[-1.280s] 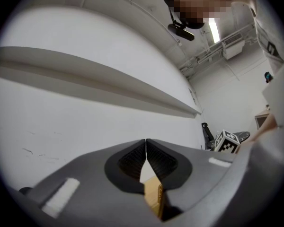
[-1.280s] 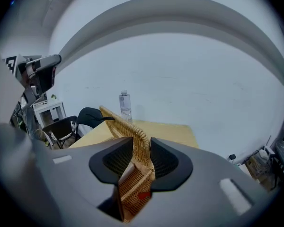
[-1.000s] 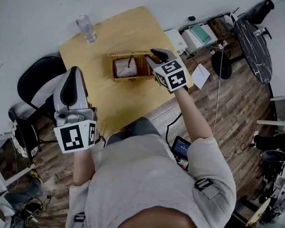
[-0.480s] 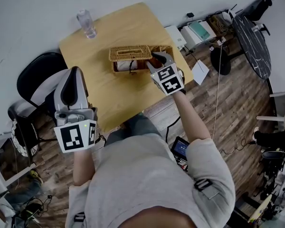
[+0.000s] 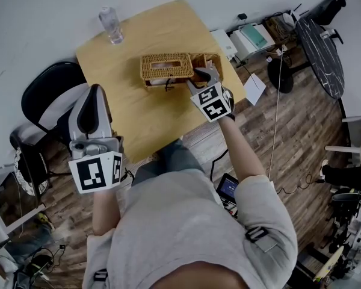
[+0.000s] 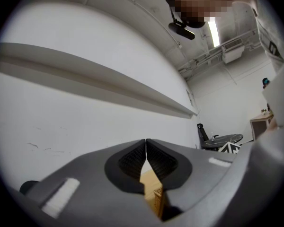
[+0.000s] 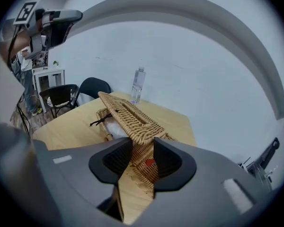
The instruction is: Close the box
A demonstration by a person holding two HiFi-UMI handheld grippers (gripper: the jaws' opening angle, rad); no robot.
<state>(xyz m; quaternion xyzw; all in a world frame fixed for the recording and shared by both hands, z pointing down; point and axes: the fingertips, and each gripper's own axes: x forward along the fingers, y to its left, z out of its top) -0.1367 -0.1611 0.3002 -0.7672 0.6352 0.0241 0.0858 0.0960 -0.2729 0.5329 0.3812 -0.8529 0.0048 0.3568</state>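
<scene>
box: woven wicker box (image 5: 203, 61) is sitting toward the far right of the yellow wooden table (image 5: 138, 122), long side running left-right
lid: flat wicker lid with a slot (image 7: 128, 111) is hanging tilted over the box, far edge raised, not seated on the rim
contents: something white (image 7: 114, 127) is showing under the raised lid; a dark cord (image 7: 98, 121) is dangling off the box's left side
right gripper: right gripper (image 7: 142, 146) is sitting at the box's right end, jaws standing apart, lid's near corner lying in the gap at the tips; can't tell if the pads are pressing on it
left gripper: left gripper (image 6: 146, 148) is hovering off the table's near left edge, pointing up at the white wall, jaws together, nothing between them
bottle: clear plastic water bottle (image 5: 111, 26) is standing upright at the far left corner, well apart from the box
chair: black chair (image 5: 45, 98) is standing left of the table
</scene>
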